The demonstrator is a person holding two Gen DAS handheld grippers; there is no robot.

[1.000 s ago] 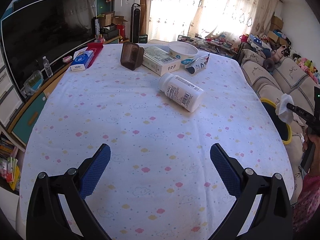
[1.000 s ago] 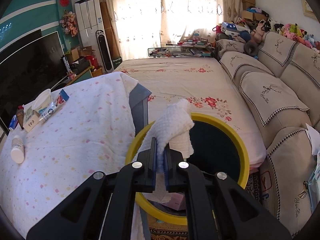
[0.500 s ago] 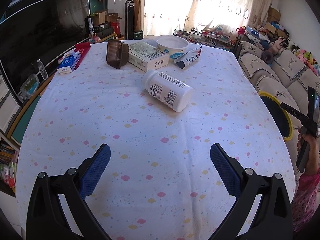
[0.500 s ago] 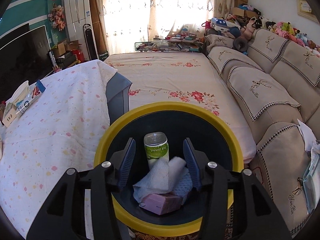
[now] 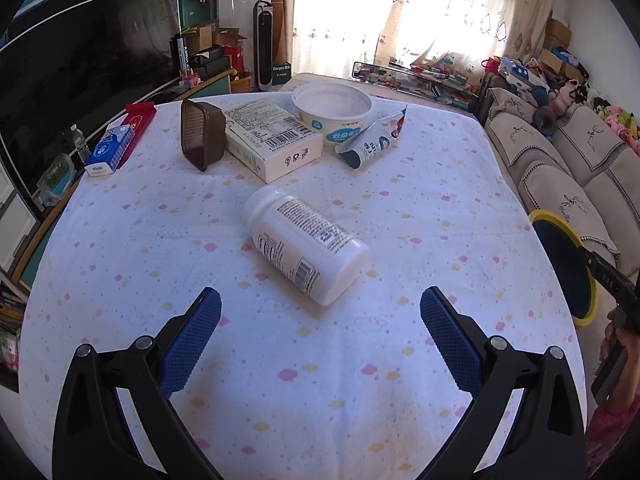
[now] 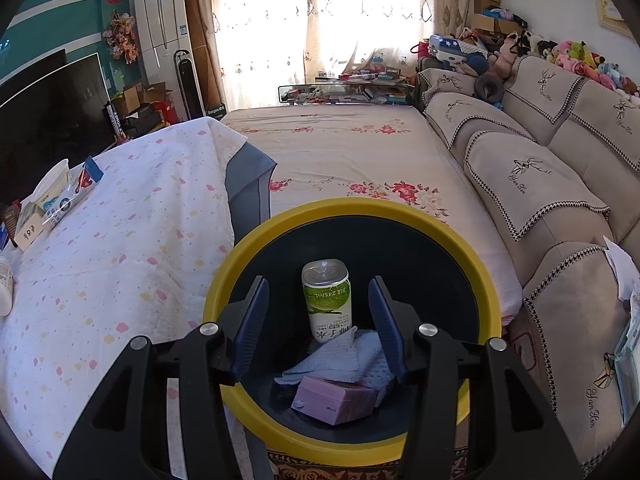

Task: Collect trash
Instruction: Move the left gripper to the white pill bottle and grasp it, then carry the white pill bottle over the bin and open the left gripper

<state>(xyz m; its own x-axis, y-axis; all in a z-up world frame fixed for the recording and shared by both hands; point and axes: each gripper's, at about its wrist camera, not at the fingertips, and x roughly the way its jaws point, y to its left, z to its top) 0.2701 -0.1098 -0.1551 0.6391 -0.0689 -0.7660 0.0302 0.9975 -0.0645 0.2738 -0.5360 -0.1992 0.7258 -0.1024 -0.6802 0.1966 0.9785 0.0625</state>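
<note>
A white pill bottle [image 5: 304, 244] lies on its side on the table's cloud-print cloth [image 5: 120, 248]. My left gripper [image 5: 320, 294] stands open just short of it, its blue pads wider than the bottle. Farther back lie a white box [image 5: 272, 140], a paper bowl [image 5: 332, 108], a crumpled wrapper [image 5: 372, 140] and a brown tub [image 5: 200, 136]. My right gripper [image 6: 317, 280] hangs open over the yellow-rimmed bin [image 6: 280, 216], nothing between its pads. Inside lie a green can [image 6: 326, 300], a white tissue [image 6: 336, 356] and a pink box [image 6: 336, 400].
The bin [image 5: 560, 224] stands off the table's right edge beside a beige sofa [image 6: 540, 184]. A blue tissue pack [image 5: 108, 148] and a red packet [image 5: 138, 116] sit at the table's left edge. A dark TV [image 5: 80, 92] is at left. A floral-sheeted bed [image 6: 340, 152] lies beyond.
My right gripper has opened and the white tissue has dropped into the bin. My left gripper has moved forward over the table, so the pill bottle is now close in front of it.
</note>
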